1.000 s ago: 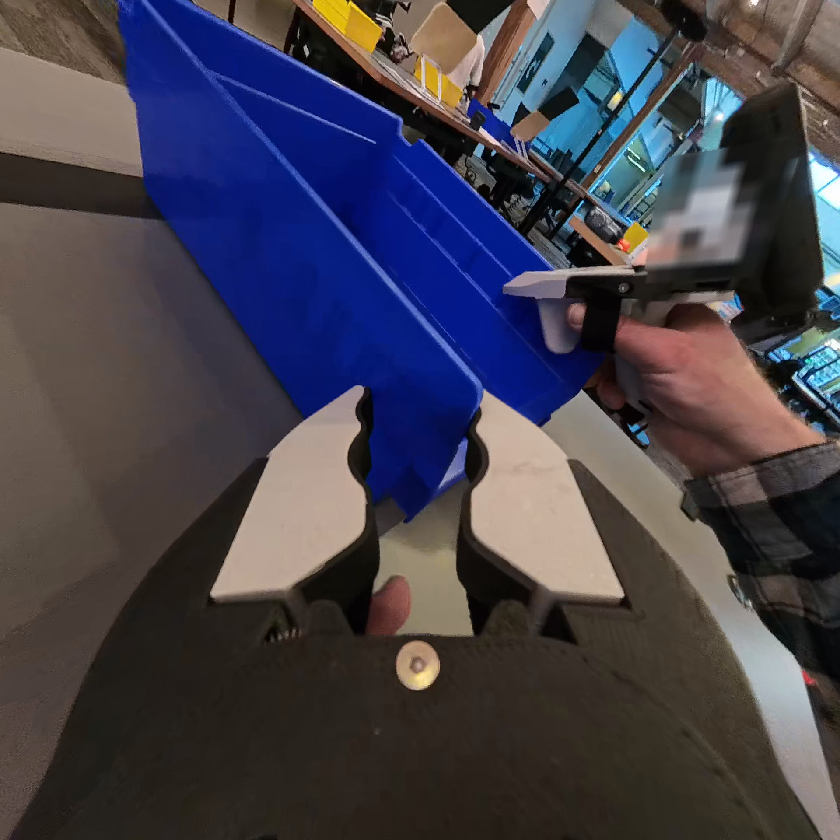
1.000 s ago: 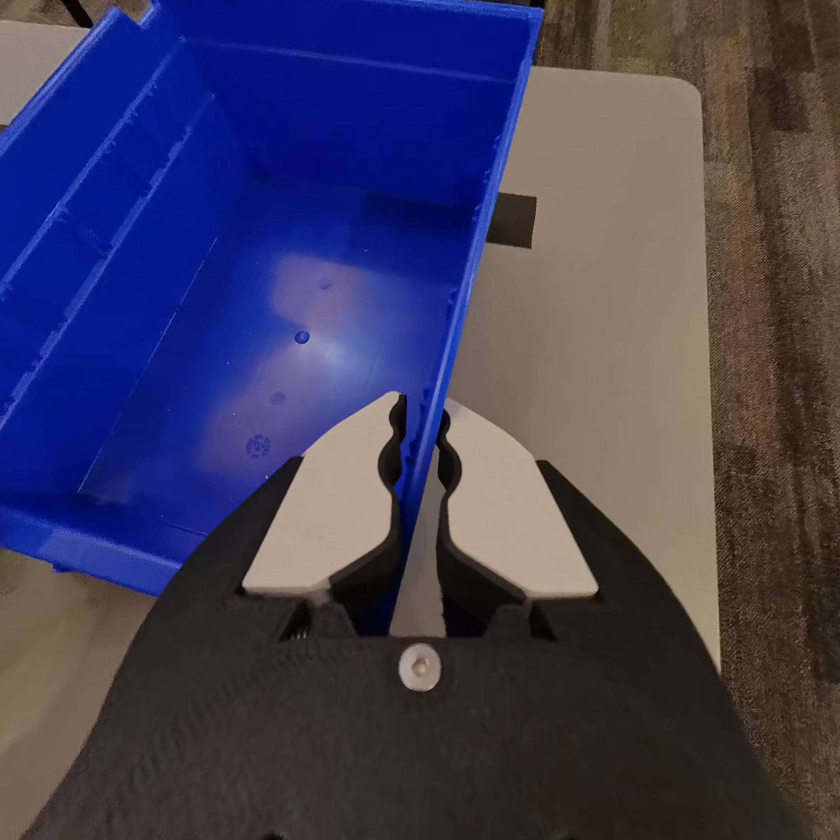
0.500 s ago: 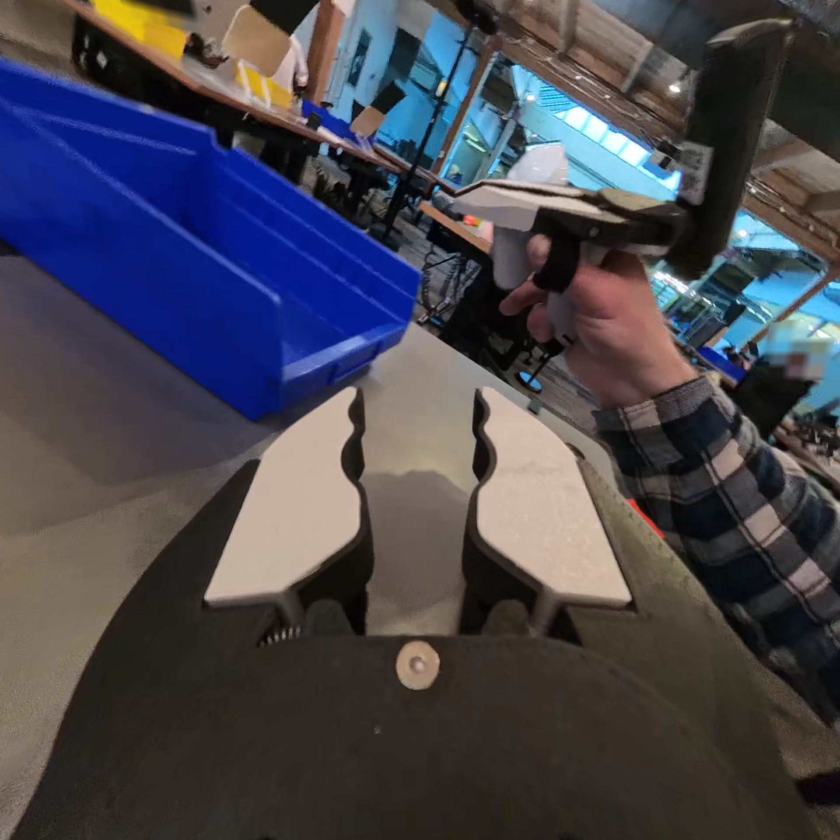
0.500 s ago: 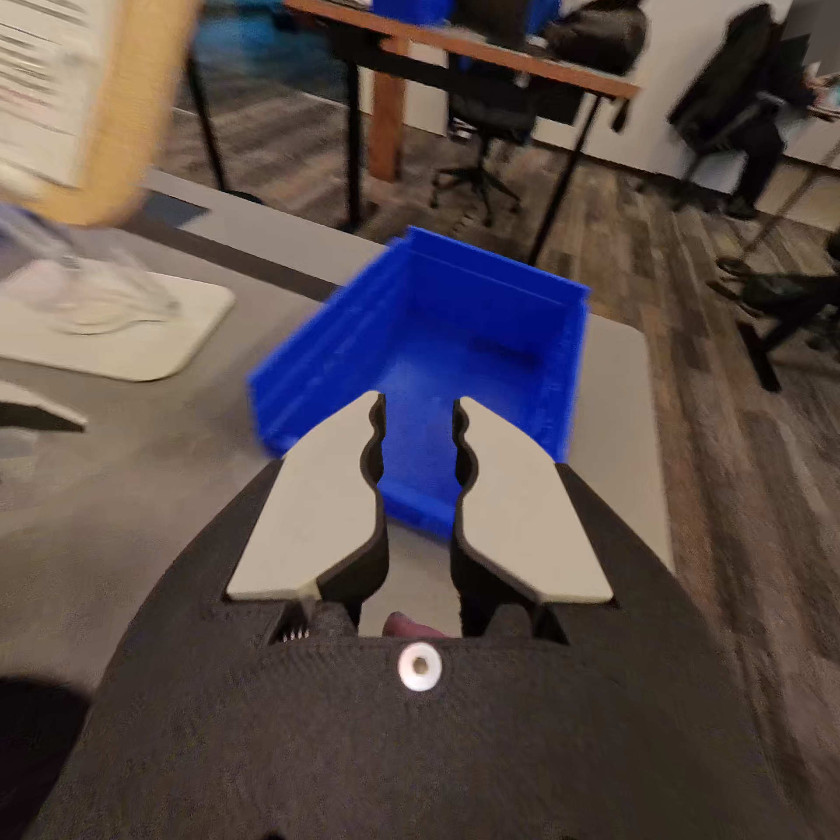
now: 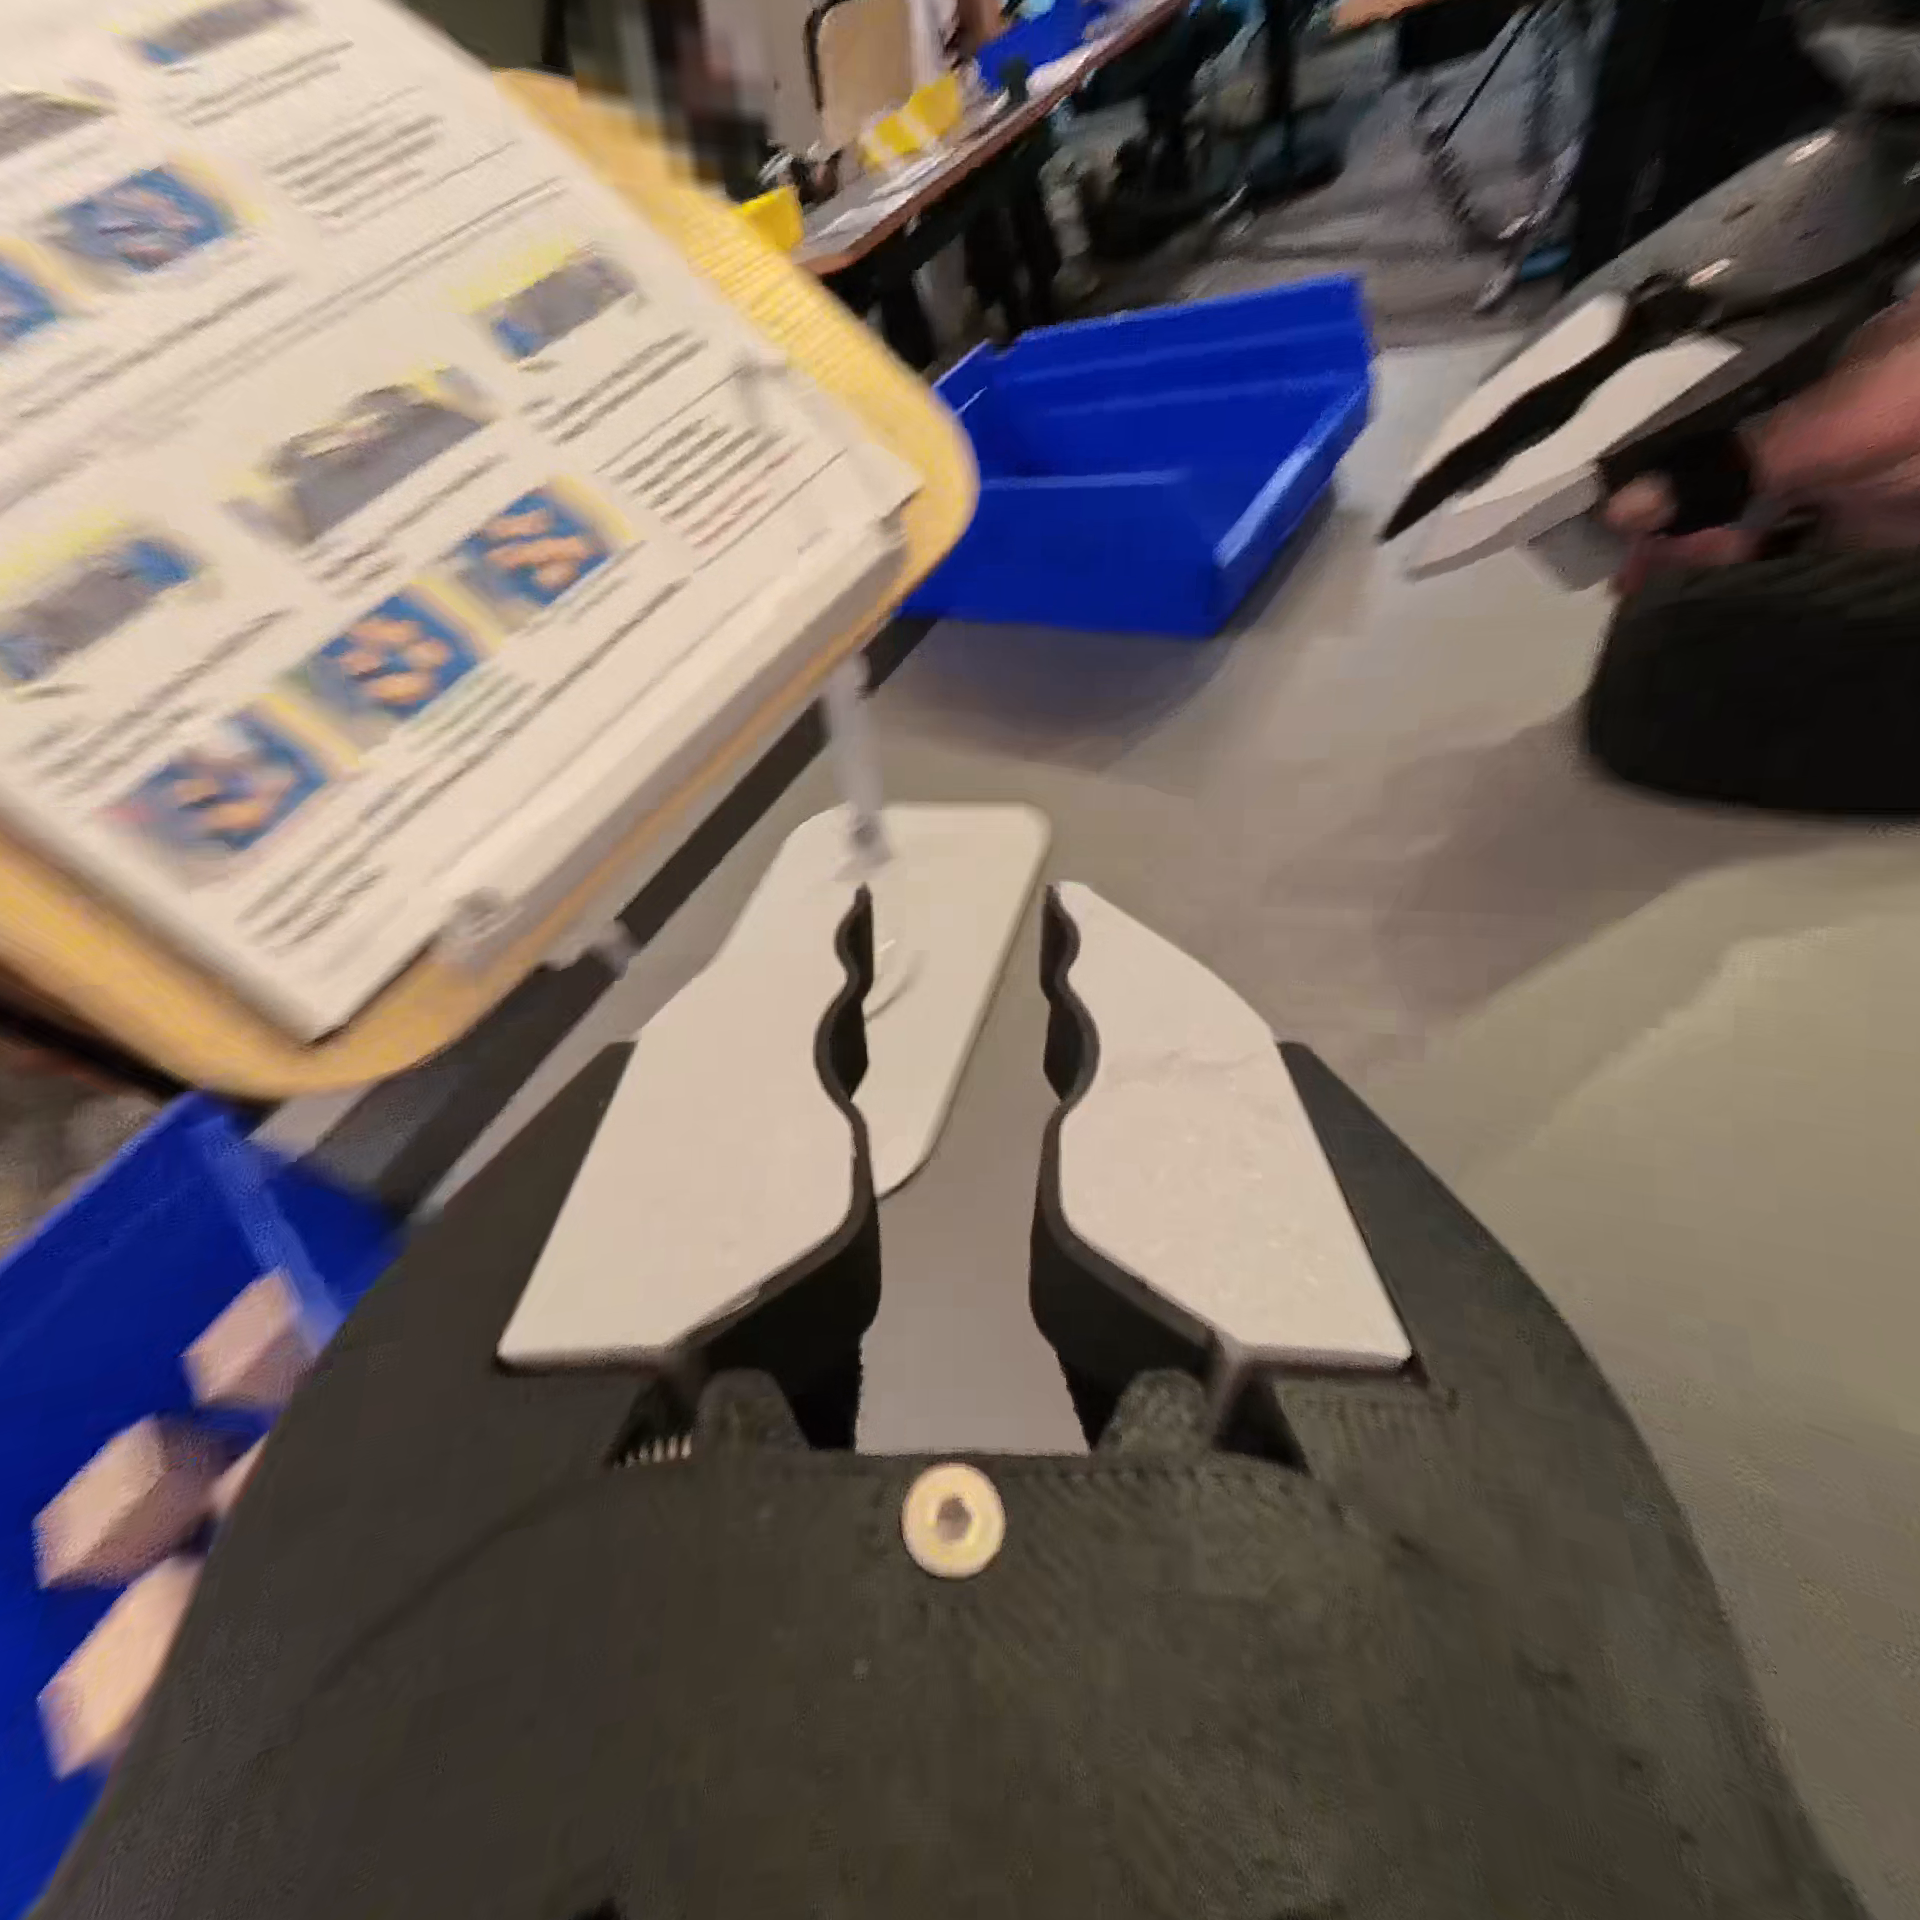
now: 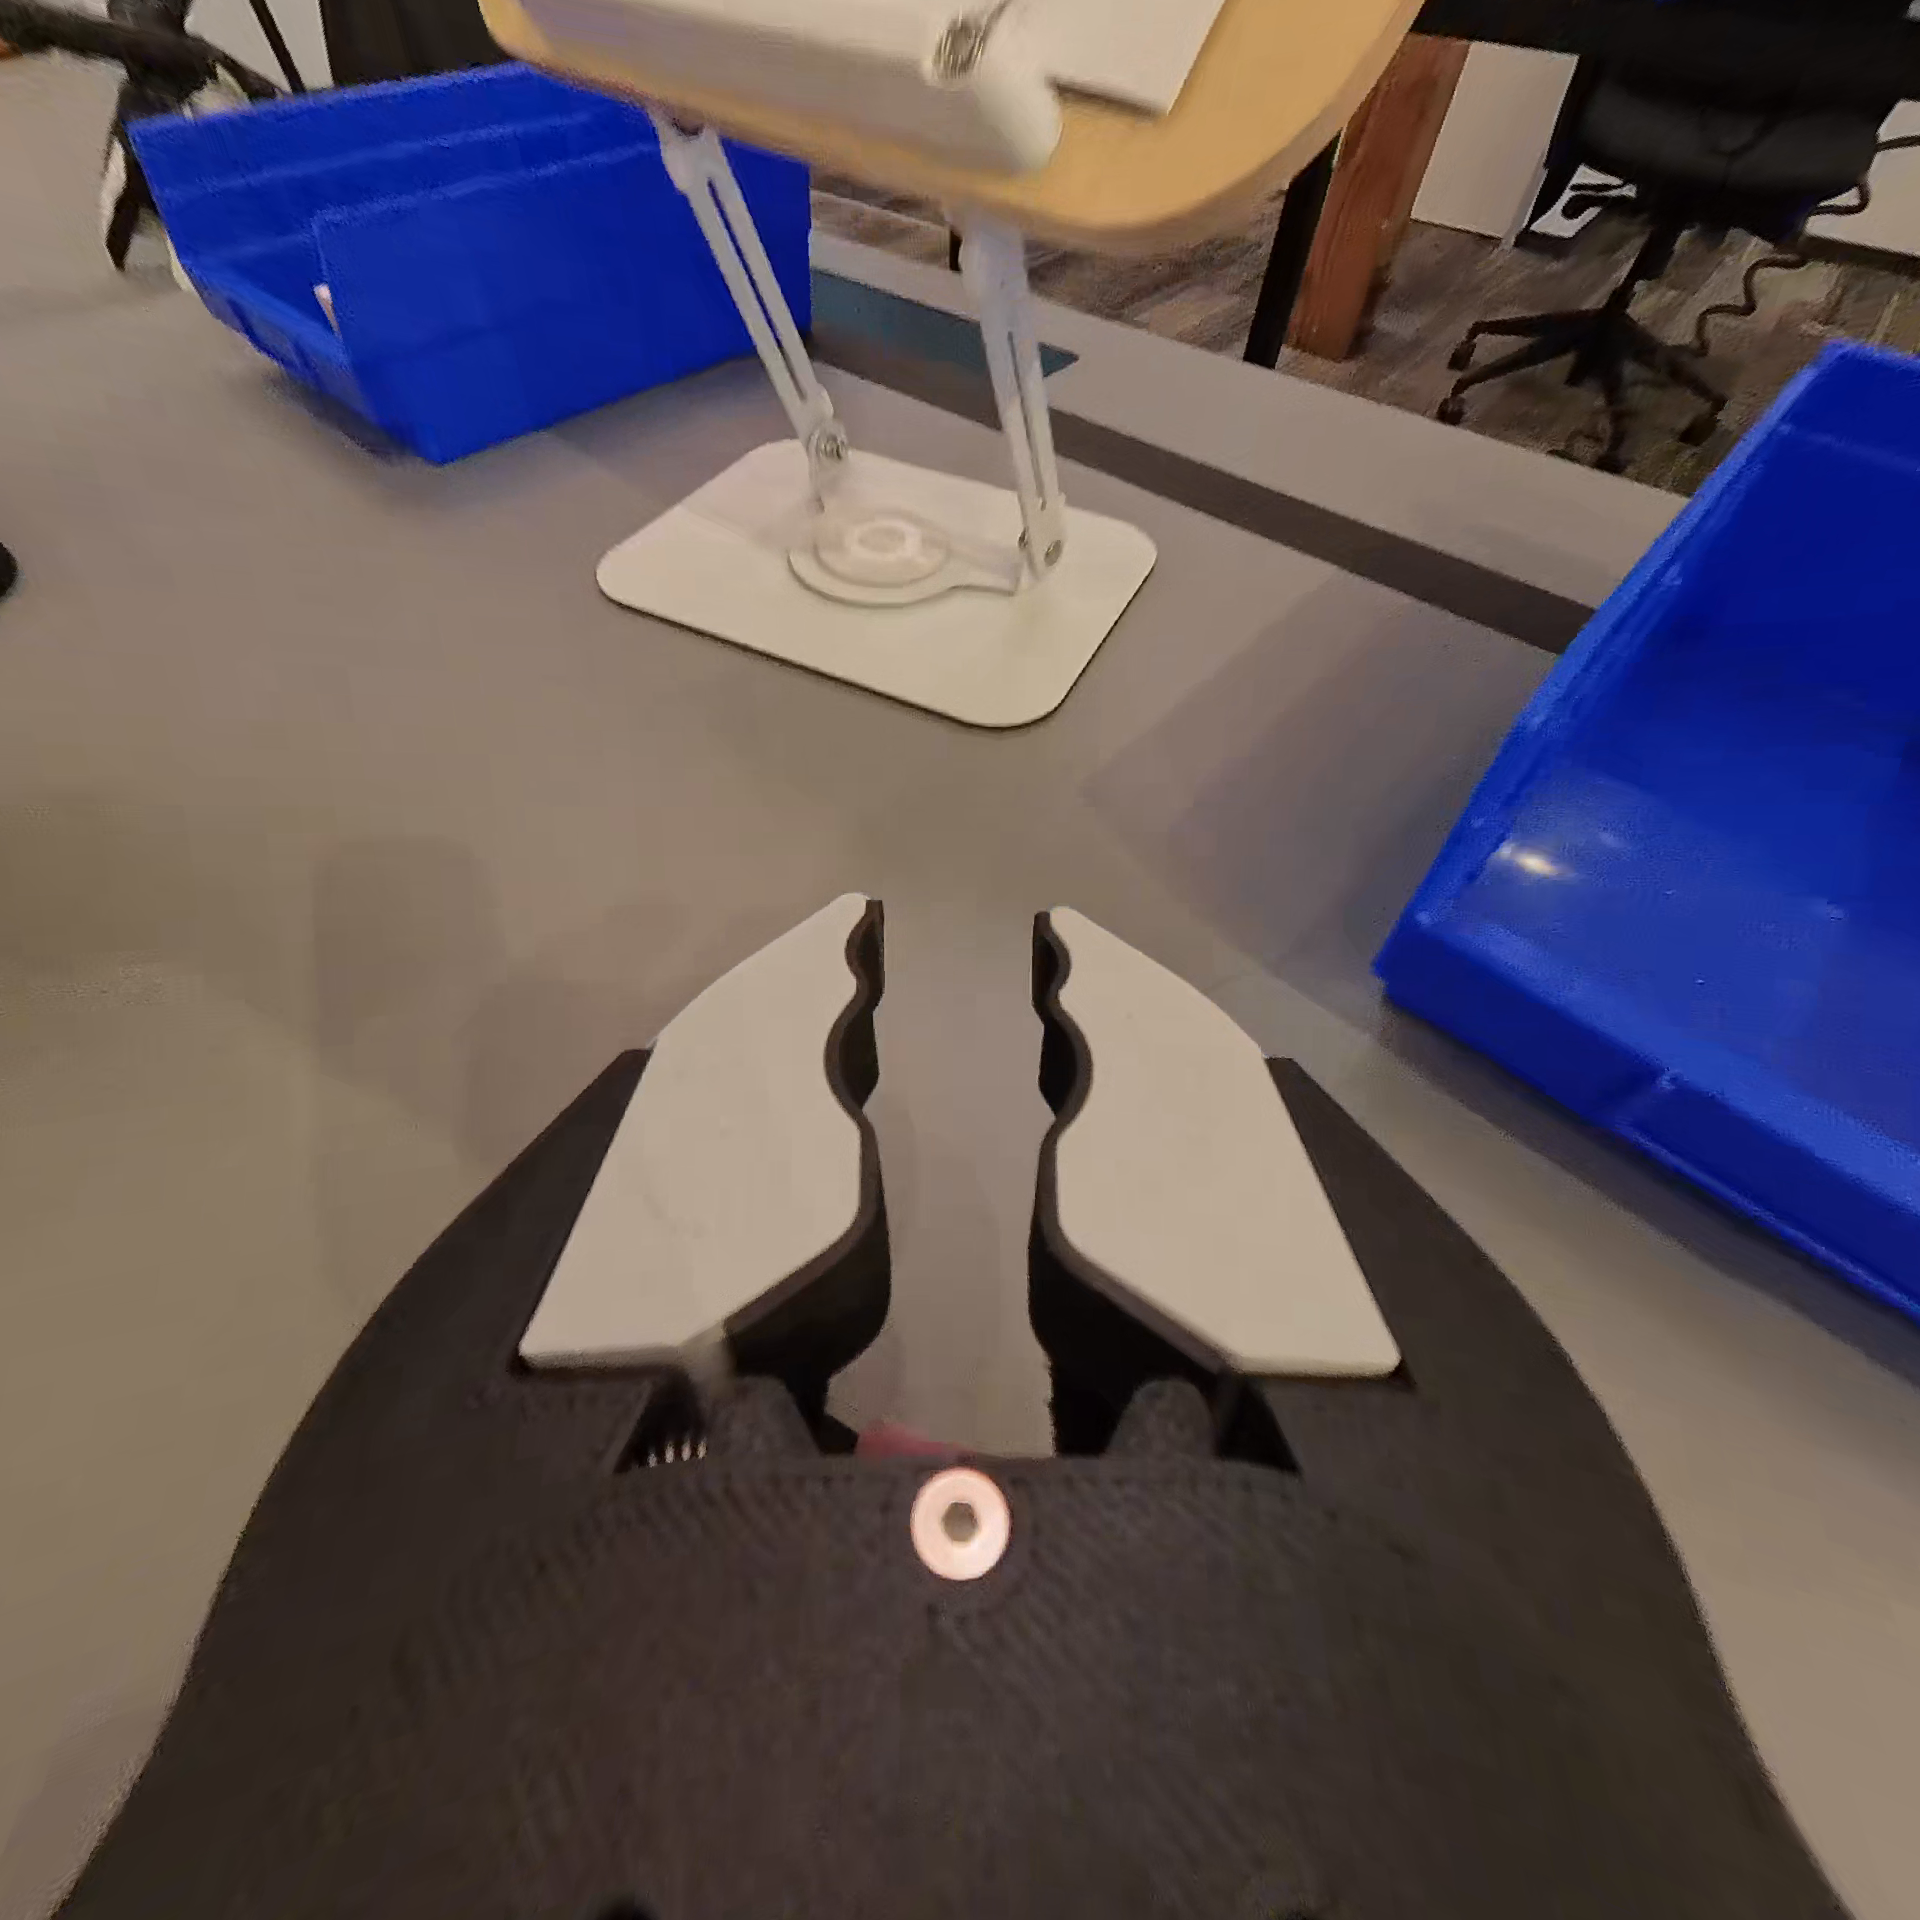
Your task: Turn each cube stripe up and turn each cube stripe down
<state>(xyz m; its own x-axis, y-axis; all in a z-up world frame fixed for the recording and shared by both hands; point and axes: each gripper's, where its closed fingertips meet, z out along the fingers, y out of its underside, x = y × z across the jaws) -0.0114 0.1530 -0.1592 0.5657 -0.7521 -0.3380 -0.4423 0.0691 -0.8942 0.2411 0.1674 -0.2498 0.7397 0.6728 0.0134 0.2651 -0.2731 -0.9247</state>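
My left gripper (image 5: pixel 956 904) is open and empty, held above the grey table (image 5: pixel 1351 935) and pointing at the white base of a document stand (image 5: pixel 935 935). Several pale cubes (image 5: pixel 135 1496) lie blurred in a blue bin (image 5: pixel 125 1247) at the lower left of the left wrist view; no stripes can be made out. My right gripper (image 6: pixel 958 914) is open and empty over the bare table (image 6: pixel 416 831). It also shows in the left wrist view (image 5: pixel 1455 488) at the upper right, held by a hand.
A document stand with printed pages (image 5: pixel 364 468) on a wooden board rises from its white base (image 6: pixel 883 582) at the table's middle. An empty blue bin (image 6: pixel 1714 883) sits to the right, also in the left wrist view (image 5: pixel 1143 468). Another blue bin (image 6: pixel 468 260) sits far left. Chairs stand beyond the table.
A second ago both grippers were at the rim of a blue bin, the right one shut on its wall. Both have let go and drawn back; the views have swung toward the stand.
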